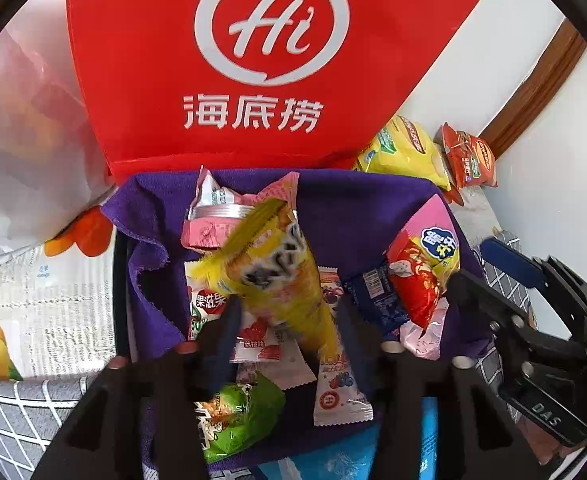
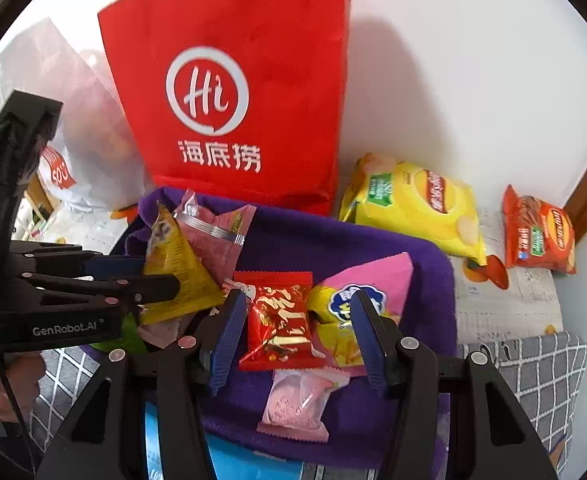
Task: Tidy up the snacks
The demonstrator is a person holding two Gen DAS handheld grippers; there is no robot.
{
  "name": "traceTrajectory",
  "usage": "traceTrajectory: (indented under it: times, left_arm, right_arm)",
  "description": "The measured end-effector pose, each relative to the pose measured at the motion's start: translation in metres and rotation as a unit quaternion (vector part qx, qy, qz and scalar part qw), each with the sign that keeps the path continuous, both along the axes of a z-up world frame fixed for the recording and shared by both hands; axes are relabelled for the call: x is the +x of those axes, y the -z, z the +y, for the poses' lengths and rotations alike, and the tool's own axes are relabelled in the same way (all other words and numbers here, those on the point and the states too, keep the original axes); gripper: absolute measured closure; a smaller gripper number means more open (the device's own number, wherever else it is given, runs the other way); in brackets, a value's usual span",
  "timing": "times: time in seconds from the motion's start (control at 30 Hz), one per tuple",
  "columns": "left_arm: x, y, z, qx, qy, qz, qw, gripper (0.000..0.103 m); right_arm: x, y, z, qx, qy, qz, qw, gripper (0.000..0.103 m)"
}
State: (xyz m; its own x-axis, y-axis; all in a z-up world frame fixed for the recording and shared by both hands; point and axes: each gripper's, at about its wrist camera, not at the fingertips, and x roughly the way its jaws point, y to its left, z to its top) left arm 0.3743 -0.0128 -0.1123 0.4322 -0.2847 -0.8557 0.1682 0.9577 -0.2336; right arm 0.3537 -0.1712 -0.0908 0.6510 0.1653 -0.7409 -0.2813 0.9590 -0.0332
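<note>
left gripper (image 1: 289, 312) clamping yellow snack packet (image 1: 281, 276), right gripper (image 2: 293, 336) wide over red packet (image 2: 279, 324), purple cloth (image 2: 425, 280) edge near

Tall red paper bag (image 2: 233, 92) walls off top centre of right wrist frame. Open purple cloth (image 2: 333, 240) at centre right. Yellow chip bag (image 2: 413, 204), orange chip bag (image 2: 537, 232) crowd right corner.
</note>
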Motion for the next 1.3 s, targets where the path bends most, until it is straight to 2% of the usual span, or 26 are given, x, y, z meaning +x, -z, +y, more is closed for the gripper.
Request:
traceTrajectory:
  times: [0.1, 0.27, 0.4, 0.6, 0.97, 1.07, 1.13, 1.23, 1.3]
  left_arm:
    - [-0.005, -0.009, -0.003, 0.002, 0.003, -0.013, 0.9999, 0.036]
    - [-0.018, -0.029, -0.006, 0.009, 0.006, -0.031, 0.9995, 0.034]
    - [-0.035, -0.050, -0.009, 0.013, 0.011, -0.056, 0.9983, 0.028]
    - [-0.073, -0.072, -0.008, 0.027, 0.021, -0.074, 0.9966, 0.028]
    - [-0.170, -0.089, 0.004, 0.027, -0.013, -0.116, 0.9928, 0.028]
    - [-0.192, -0.087, -0.002, 0.046, -0.019, -0.125, 0.9909, 0.028]
    - [-0.208, -0.086, -0.007, 0.057, -0.018, -0.130, 0.9897, 0.028]
    - [-0.232, -0.086, -0.009, 0.069, -0.027, -0.136, 0.9879, 0.027]
    - [-0.246, -0.088, -0.009, 0.071, -0.037, -0.142, 0.9866, 0.019]
  right_arm:
    - [-0.011, -0.006, -0.006, 0.010, 0.013, 0.000, 1.000, 0.049]
    - [-0.032, -0.020, -0.019, 0.030, 0.041, -0.004, 0.999, 0.049]
    - [-0.053, -0.032, -0.026, 0.036, 0.054, -0.006, 0.998, 0.049]
    - [-0.091, -0.048, -0.030, 0.033, 0.071, -0.021, 0.997, 0.043]
    - [-0.175, -0.065, -0.028, 0.045, 0.084, -0.046, 0.994, 0.041]
    - [-0.197, -0.067, -0.028, 0.044, 0.087, -0.047, 0.994, 0.038]
    - [-0.210, -0.065, -0.031, 0.045, 0.096, -0.049, 0.993, 0.025]
    - [-0.230, -0.064, -0.037, 0.054, 0.106, -0.061, 0.991, 0.021]
    - [-0.244, -0.063, -0.039, 0.057, 0.106, -0.069, 0.990, 0.017]
